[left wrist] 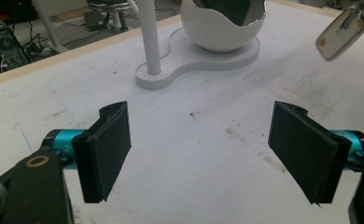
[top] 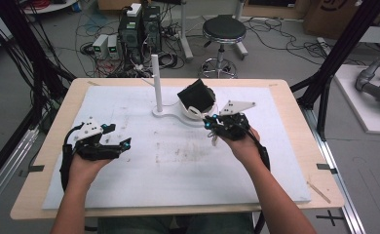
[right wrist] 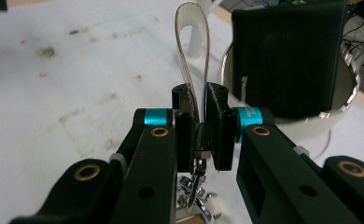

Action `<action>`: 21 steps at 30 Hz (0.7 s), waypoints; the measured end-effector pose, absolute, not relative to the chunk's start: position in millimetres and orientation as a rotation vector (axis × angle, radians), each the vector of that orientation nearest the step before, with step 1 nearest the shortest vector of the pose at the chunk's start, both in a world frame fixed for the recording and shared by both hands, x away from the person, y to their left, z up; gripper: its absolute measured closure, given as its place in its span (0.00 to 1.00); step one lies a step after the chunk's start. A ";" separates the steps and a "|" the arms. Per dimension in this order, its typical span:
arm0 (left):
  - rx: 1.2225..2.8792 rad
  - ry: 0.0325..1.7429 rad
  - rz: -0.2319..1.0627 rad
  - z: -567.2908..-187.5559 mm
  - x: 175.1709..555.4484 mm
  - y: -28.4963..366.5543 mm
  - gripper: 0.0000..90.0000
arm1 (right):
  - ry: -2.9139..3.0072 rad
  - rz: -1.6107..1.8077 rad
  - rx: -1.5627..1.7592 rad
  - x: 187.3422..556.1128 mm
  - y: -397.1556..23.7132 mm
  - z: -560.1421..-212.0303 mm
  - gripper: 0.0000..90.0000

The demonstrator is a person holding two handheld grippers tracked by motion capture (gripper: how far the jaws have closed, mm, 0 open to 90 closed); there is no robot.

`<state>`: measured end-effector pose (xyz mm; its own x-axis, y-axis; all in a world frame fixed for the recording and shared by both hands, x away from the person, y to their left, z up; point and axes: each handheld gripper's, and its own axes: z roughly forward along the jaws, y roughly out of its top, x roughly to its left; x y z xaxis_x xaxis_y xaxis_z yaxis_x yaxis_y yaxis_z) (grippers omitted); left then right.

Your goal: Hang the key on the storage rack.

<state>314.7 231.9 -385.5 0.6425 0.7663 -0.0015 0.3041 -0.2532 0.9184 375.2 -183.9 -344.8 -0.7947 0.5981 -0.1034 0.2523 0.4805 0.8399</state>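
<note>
- Right gripper (right wrist: 199, 122): jaws clenched on a thin strap loop (right wrist: 192, 56), pinched at its lower end. The loop stands up from between the pads; below the jaws a metal clasp with keys (right wrist: 196, 191) hangs from the same piece.
- High view: right gripper (top: 216, 126) is held above the white mat (top: 144, 165), just in front of the egg-shaped white bowl (top: 194, 113); the keys dangle below it (top: 213, 139).
- Left gripper view: the strap loop shows at the upper right (left wrist: 342, 31), off the mat, well apart from the left jaws.
- Left gripper (left wrist: 203, 154): jaws released, pads wide apart, nothing between them, only bare mat below. In the high view it sits at the left of the mat (top: 111, 146), well apart from the right one.
- Writing: small white print on the right gripper's blue collar, too blurred to read.
- Surroundings: the bowl holds a black block (right wrist: 290, 56) and stands on a white base with an upright white post (top: 155, 80). Bowl and block stand right behind the strap loop.
- Mat carries brown smudges (left wrist: 236, 133). Beyond the table: a black stool (top: 223, 31), computer towers (top: 139, 29), loose cables on the floor.
</note>
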 end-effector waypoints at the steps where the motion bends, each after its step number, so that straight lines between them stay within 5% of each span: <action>1: 1.830 0.858 0.561 -385.4 314.6 232.2 0.23 | 2.343 1.239 0.711 378.5 -181.2 -340.7 0.92; 21: 1.826 0.856 0.534 -390.3 316.1 230.4 0.23 | 2.278 1.279 0.625 419.1 -109.3 -284.2 0.92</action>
